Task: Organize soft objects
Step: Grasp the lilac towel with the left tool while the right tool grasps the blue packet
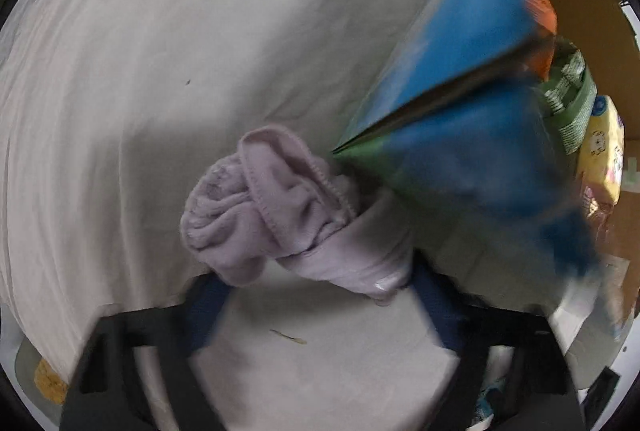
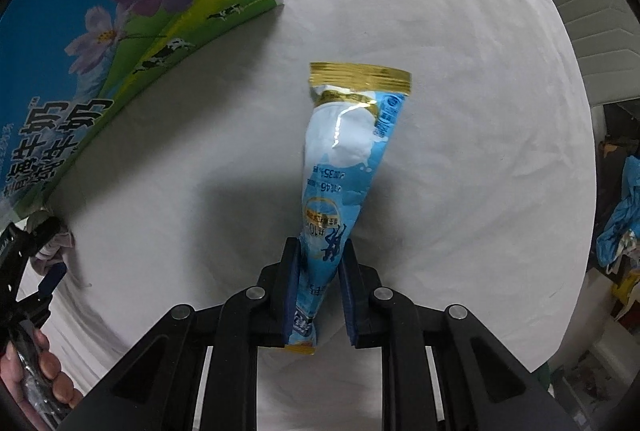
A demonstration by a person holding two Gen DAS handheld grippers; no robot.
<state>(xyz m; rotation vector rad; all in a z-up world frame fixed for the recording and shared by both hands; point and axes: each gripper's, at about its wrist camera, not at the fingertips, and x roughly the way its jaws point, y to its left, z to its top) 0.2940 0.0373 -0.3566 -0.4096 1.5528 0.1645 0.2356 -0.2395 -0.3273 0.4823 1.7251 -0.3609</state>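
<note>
My left gripper is shut on a bunched lilac cloth and holds it above the white sheet, right beside the corner of a blue and green milk carton box. My right gripper is shut on a light blue snack pouch with a gold top, held upright over the sheet. The same box stands at the left in the right wrist view, where the left gripper with the cloth shows at the left edge.
The open box holds a green packet, a yellow packet and something orange. Grey cushions and a crumpled blue bag lie past the sheet's right edge.
</note>
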